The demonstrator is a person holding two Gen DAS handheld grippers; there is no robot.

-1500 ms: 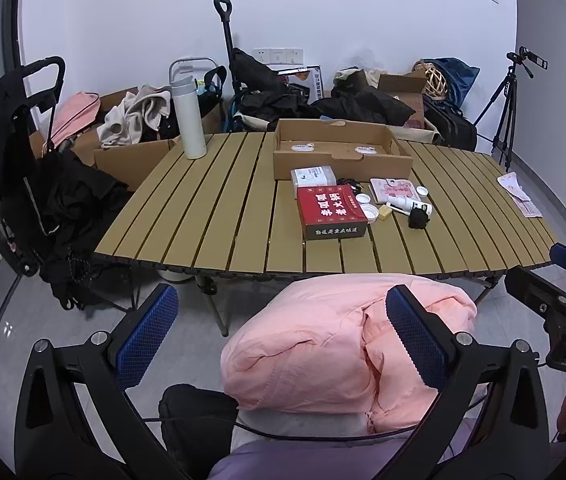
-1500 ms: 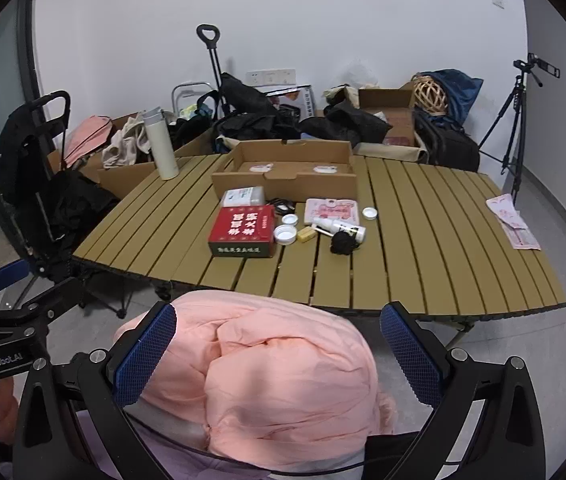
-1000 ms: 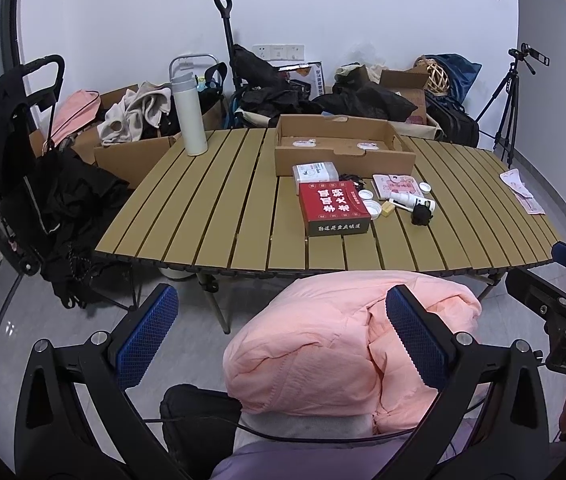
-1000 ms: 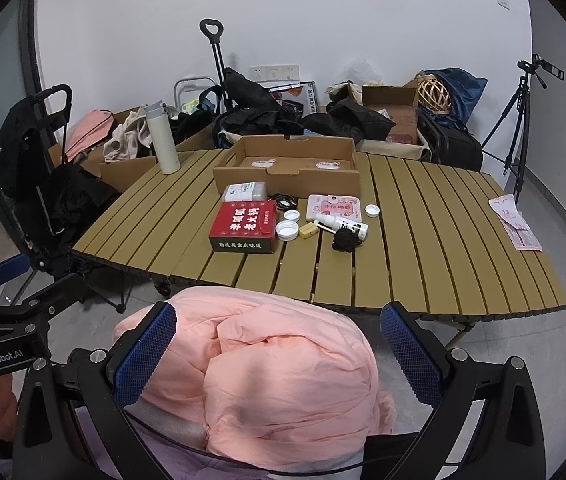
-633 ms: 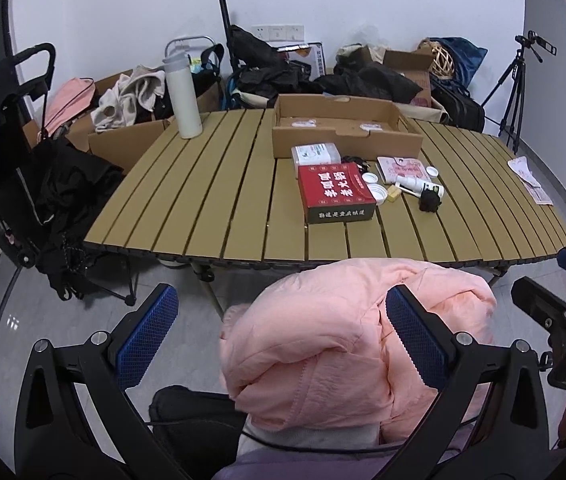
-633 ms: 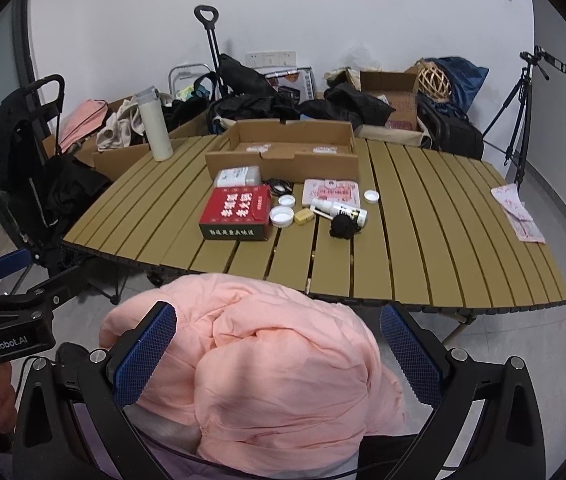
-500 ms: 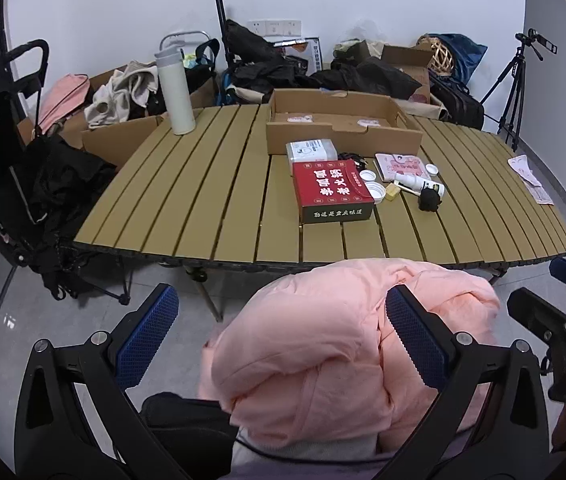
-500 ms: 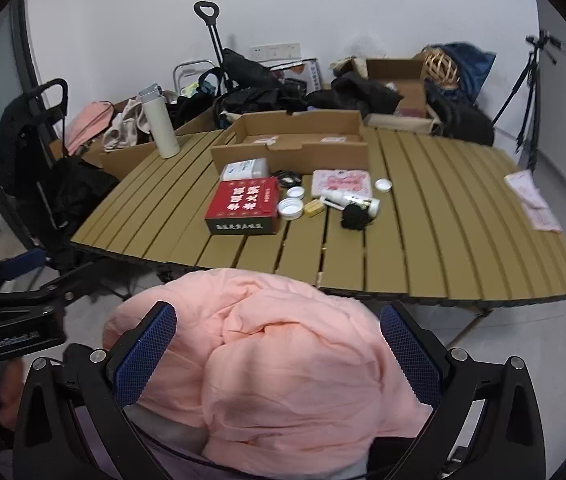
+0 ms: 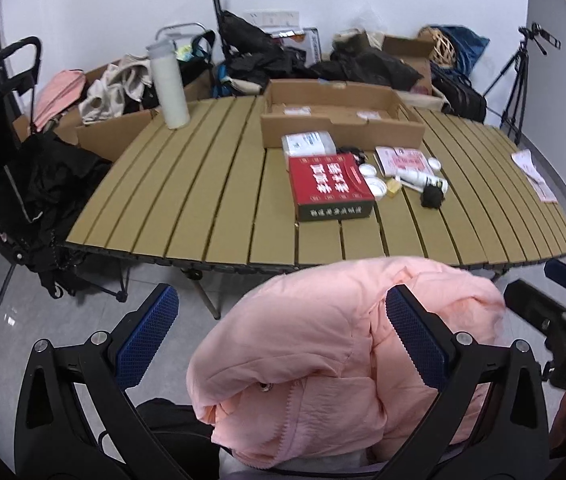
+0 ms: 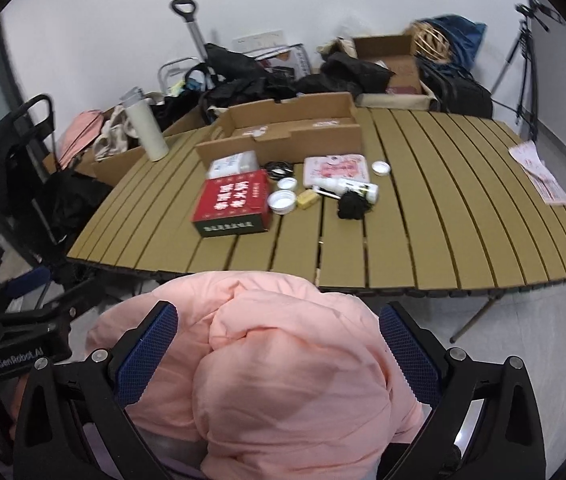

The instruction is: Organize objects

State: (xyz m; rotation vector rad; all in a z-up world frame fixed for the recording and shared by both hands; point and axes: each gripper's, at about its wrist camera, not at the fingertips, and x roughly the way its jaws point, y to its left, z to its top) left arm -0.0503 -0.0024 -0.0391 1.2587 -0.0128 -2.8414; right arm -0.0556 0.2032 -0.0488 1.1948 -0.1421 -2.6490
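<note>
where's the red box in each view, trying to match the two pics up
Left wrist view: the red box sits right of centre on the slatted table, in front of the open cardboard tray.
Right wrist view: the red box sits left of centre, nearer the table's front edge.
Shared landmark: the white bottle standing at the table's far left corner.

Right hand-held gripper (image 10: 277, 350): blue-padded fingers spread wide, over a puffy pink jacket (image 10: 267, 364) below the near edge of the slatted olive bench (image 10: 435, 216). On bench: red rectangular box (image 10: 233, 202); white round lid (image 10: 281, 202) touching its right side; open brown cardboard tray (image 10: 283, 132) behind it.
</note>
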